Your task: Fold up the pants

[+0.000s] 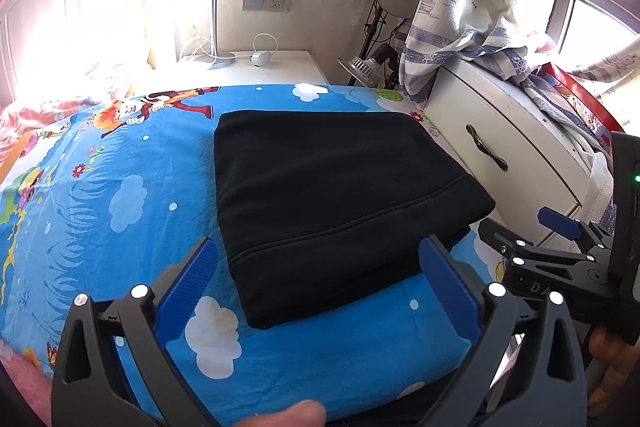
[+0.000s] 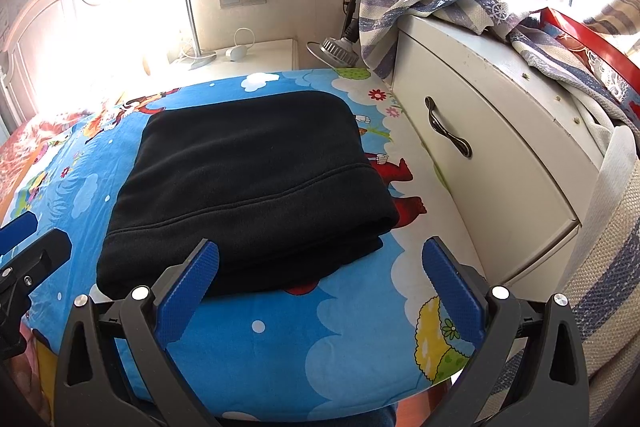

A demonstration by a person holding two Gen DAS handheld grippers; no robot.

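While spread, both hand-held grippers [image 1: 316, 283] [image 2: 320, 283] before pants [image 1: 332, 203].

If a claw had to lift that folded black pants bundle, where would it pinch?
Probably the near right corner of the pants, coming in low from the front. The stacked layers end there in a thick, rounded edge, lifted slightly off the sheet, giving an open claw something to close around.

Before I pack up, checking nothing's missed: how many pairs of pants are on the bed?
1: the folded black pants lie on the blue cartoon sheet, beside the white cabinet. None visible elsewhere.
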